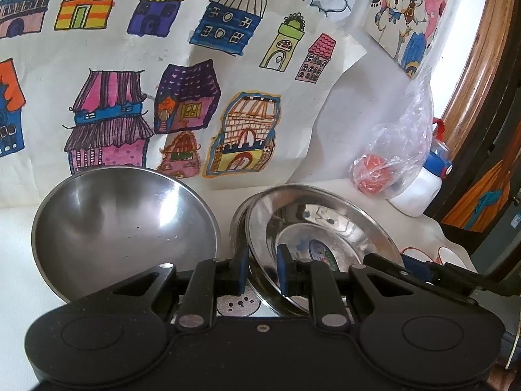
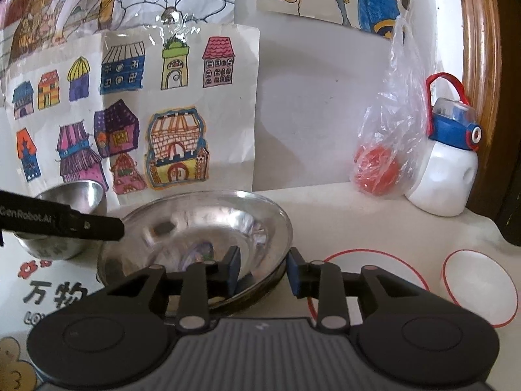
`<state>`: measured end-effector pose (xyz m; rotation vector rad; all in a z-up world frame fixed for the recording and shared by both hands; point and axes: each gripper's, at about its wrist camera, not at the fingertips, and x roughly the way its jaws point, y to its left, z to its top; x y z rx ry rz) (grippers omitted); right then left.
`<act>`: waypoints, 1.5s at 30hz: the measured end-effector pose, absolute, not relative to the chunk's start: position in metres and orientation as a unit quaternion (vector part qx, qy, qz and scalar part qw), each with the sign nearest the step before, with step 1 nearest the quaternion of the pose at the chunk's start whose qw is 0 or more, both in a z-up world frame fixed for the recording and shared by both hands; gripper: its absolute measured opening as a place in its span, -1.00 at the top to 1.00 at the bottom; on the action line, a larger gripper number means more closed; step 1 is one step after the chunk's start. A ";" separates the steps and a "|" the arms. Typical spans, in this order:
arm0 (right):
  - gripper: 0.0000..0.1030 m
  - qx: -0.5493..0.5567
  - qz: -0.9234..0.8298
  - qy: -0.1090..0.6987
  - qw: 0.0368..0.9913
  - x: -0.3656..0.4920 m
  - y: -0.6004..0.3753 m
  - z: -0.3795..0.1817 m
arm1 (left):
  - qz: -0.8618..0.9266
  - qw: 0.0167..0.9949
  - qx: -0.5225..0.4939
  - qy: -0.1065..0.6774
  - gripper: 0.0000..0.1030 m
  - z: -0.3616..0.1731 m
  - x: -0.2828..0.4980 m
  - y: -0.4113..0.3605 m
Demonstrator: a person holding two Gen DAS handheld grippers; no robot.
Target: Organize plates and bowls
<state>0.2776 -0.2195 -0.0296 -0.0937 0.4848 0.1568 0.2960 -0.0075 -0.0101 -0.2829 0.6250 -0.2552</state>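
A shiny steel plate (image 1: 329, 224) lies tilted, one edge raised over a second steel dish (image 1: 237, 224) beneath it. My left gripper (image 1: 262, 272) is shut on the plate's near rim, one blue pad on each side. To its left stands a deep steel bowl (image 1: 123, 224), tipped toward the camera. In the right wrist view the same plate (image 2: 202, 228) fills the middle, and my right gripper (image 2: 263, 272) is open astride its right rim, one finger inside and one outside, the pads not pressing. The left gripper's black finger (image 2: 84, 226) reaches the plate's left edge there.
A white red-rimmed plate (image 2: 368, 280) and a white red-rimmed bowl (image 2: 478, 286) sit on the right. By the wall stand a plastic bag with red fruit (image 2: 381, 163) and a white-and-blue bottle (image 2: 449, 169). Children's drawings (image 2: 136, 114) hang on the wall behind.
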 end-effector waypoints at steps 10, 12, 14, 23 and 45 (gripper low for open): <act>0.13 -0.089 0.069 0.234 0.966 0.275 -0.207 -0.036 | -0.122 0.933 -0.141 0.307 0.62 -0.009 0.296 -0.008; -0.01 -0.105 0.066 0.227 0.966 0.273 -0.202 -0.036 | -0.123 0.933 -0.145 0.306 0.57 -0.009 0.295 -0.007; -0.11 -0.114 0.066 0.224 0.966 0.274 -0.197 -0.036 | -0.125 0.933 -0.148 0.305 0.50 -0.008 0.293 -0.006; -0.50 -0.124 0.072 0.234 0.961 0.276 -0.192 -0.035 | -0.121 0.937 -0.160 0.287 0.21 0.004 0.280 0.000; -1.00 -0.028 0.092 0.114 0.989 0.139 -0.221 0.023 | -0.131 0.960 -0.136 0.208 -0.72 0.037 0.189 0.014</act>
